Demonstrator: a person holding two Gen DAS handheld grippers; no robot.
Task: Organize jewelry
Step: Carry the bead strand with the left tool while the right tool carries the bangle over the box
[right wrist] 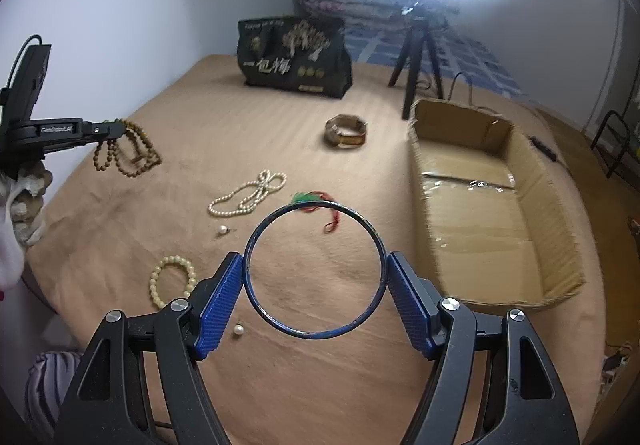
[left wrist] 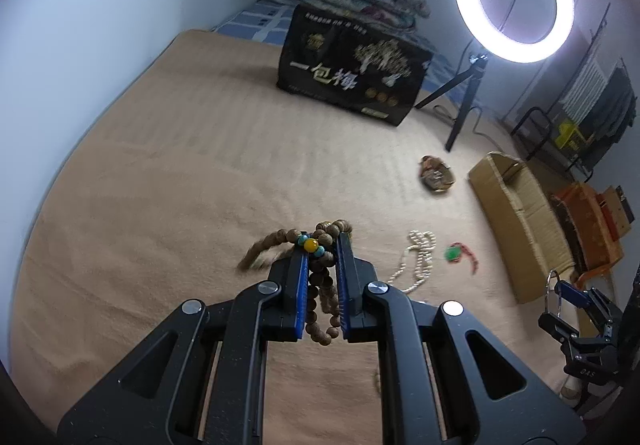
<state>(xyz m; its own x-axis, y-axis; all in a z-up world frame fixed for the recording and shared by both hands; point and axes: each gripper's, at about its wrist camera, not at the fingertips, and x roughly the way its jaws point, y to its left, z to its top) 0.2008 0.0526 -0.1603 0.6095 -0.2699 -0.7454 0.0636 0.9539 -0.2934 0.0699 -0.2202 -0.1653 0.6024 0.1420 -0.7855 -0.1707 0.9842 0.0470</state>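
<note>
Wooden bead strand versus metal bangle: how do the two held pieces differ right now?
The wooden bead strand is brown and limp, dangling in loops from the nearly shut left gripper. The metal bangle is one thin rigid ring spanning the wide-set right gripper. Both are lifted off the tan bedcover.

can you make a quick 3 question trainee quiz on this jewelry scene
1. True or false: the left gripper is shut on the wooden bead strand.
2. What does the right gripper hold between its jaws?
A. pearl necklace
B. thin dark bangle
C. watch
3. Fill in: the cardboard box is open at the top and holds ____ jewelry.

Key
1. True
2. B, the thin dark bangle; the pearl necklace and watch lie on the tan blanket.
3. no
</note>
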